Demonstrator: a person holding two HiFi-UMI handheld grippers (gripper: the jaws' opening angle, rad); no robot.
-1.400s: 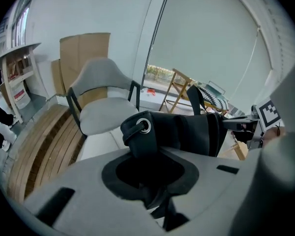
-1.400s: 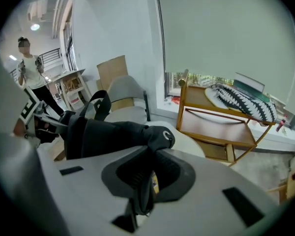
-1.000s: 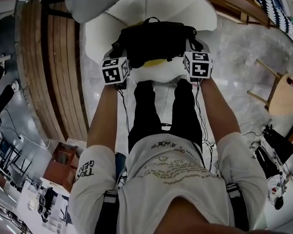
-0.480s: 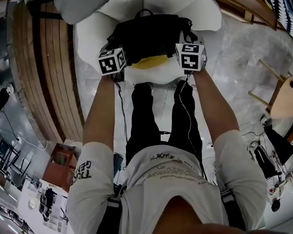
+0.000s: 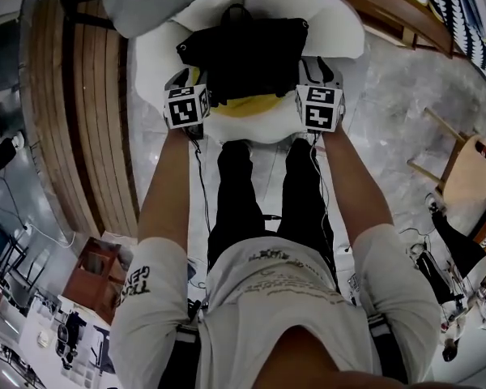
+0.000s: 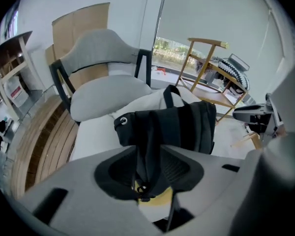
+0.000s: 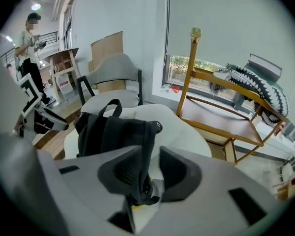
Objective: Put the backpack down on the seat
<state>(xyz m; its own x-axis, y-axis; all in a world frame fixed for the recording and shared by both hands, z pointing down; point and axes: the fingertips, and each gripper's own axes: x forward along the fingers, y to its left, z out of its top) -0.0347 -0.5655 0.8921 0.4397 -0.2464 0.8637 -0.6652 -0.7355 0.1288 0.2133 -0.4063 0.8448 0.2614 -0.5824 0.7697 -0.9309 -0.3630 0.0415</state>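
Backpack (image 5: 251, 55) on seat (image 5: 152, 59), edges between just-opened jaws of left gripper (image 6: 150, 156), right gripper (image 7: 150, 167), unpressed

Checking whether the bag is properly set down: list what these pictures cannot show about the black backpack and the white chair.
1. Underside of the black fabric backpack, head view: its own body hides it, so full contact with the white cushioned seat is unclear.
2. Yellow patch beneath it, every view: mostly covered by the backpack; unidentifiable.
3. Distant person, right gripper view: what the hands hold is too small.
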